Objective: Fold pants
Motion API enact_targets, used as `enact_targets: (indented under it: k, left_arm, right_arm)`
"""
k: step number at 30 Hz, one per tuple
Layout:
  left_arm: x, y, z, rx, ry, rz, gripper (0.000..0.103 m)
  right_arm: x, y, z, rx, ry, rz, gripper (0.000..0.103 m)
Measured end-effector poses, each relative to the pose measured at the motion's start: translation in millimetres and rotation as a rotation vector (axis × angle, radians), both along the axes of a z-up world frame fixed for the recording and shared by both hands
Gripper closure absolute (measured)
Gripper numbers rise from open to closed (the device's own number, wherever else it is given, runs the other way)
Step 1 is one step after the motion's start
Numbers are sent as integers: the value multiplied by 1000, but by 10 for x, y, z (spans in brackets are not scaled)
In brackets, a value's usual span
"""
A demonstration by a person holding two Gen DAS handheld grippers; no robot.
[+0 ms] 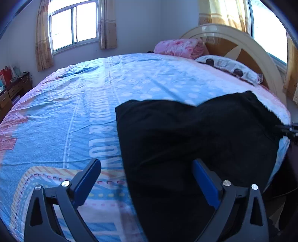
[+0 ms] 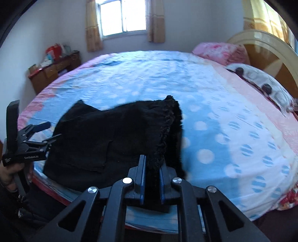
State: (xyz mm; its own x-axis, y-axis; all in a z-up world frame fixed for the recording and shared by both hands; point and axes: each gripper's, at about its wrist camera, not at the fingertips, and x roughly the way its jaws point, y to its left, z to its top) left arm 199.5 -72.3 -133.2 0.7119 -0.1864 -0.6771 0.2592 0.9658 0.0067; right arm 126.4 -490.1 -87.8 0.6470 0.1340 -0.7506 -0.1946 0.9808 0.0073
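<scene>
right gripper (image 2: 151, 167) clamped on black pants (image 2: 115, 137) fringed right edge | left gripper (image 1: 147, 178) agape, straddling pants' left edge | pants lay crosswise between both on bedsheet (image 1: 149, 80)

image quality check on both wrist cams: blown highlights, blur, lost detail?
Left wrist: windows blown white; black pants crushed, no fold detail; fisheye bows the bed. Right wrist: window clipped; pillows smeared; pants fringe still readable.
</scene>
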Motion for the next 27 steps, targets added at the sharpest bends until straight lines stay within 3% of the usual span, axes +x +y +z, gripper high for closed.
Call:
enact_targets:
  k: [4, 8, 10, 11, 13, 16, 20, 23, 27]
  left_arm:
    - [120, -8, -68, 16, 29, -3, 1]
    - [195, -9, -12, 36, 26, 3, 0]
    - [248, 1, 33, 49, 17, 6, 0]
    - [282, 11, 45, 58, 17, 13, 0]
    - [350, 17, 63, 66, 21, 20, 0]
    - [444, 18, 101, 68, 14, 20, 0]
    - [603, 8, 104, 79, 24, 28, 0]
    - [719, -2, 75, 97, 39, 23, 0]
    - [818, 10, 2, 99, 66, 10, 0]
  right_arm:
    - [58, -106, -268, 7, 92, -22, 90]
    - [109, -139, -211, 26, 116, -20, 83]
    - [128, -163, -155, 32, 116, -29, 68]
    - [124, -193, -104, 42, 105, -42, 55]
    - [138, -259, 18, 48, 70, -90, 47]
    - [203, -246, 223, 12, -31, -138, 46]
    - [423, 26, 374, 96, -65, -46, 46]
    - [640, 254, 313, 123, -54, 23, 46]
    - [965, 327, 56, 117, 37, -11, 46]
